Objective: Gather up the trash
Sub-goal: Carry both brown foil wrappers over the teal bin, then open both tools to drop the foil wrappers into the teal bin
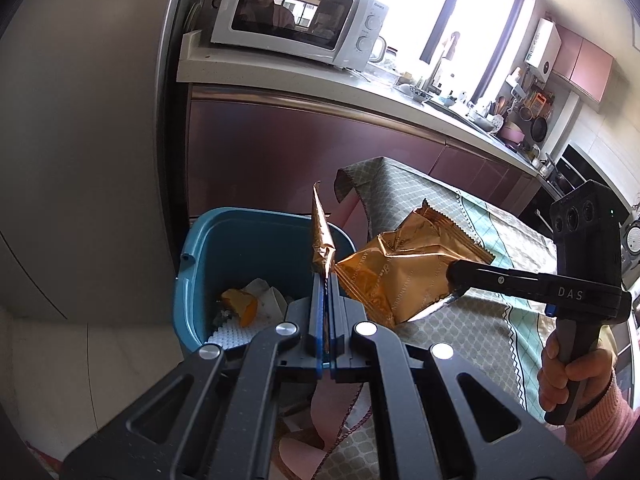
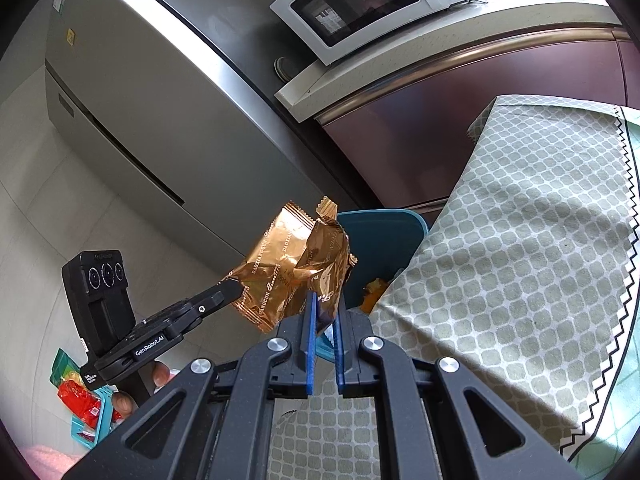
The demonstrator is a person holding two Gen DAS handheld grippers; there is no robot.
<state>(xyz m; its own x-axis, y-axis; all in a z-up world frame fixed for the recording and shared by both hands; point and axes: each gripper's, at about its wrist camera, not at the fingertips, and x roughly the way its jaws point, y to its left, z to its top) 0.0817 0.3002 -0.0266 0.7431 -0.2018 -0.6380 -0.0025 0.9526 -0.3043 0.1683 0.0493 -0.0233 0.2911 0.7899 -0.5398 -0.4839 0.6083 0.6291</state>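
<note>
Clamped blue pads of the left gripper sit closest to the lens, pinched tight on a thin torn strip of gold foil that stands up from the jaws. Largest of all behind it is the grey refrigerator, then the maroon cabinet run with its pale surface carrying a white microwave. Next comes the table draped in a green lattice-patterned cloth, its corner hanging just beside the teal trash bin, which stands on the floor between table and refrigerator and already holds crumpled paper and something orange.

Over the table edge, next to the bin's rim, hangs the gold snack wrapper. The right gripper is closed on one crumpled corner of it, jaws nearly together with foil between the pads.

Judging by its creases, the wrapper is very light, thin and crinkly, with a slick foil face; it should flop and flutter rather than hold shape, and may cling to a pad on release. A crimped seam edge looks like the firmest place to pinch.

Little blocks the way: the bin mouth is open, though the hanging cloth corner crowds one side, and the two grippers sit close together.
</note>
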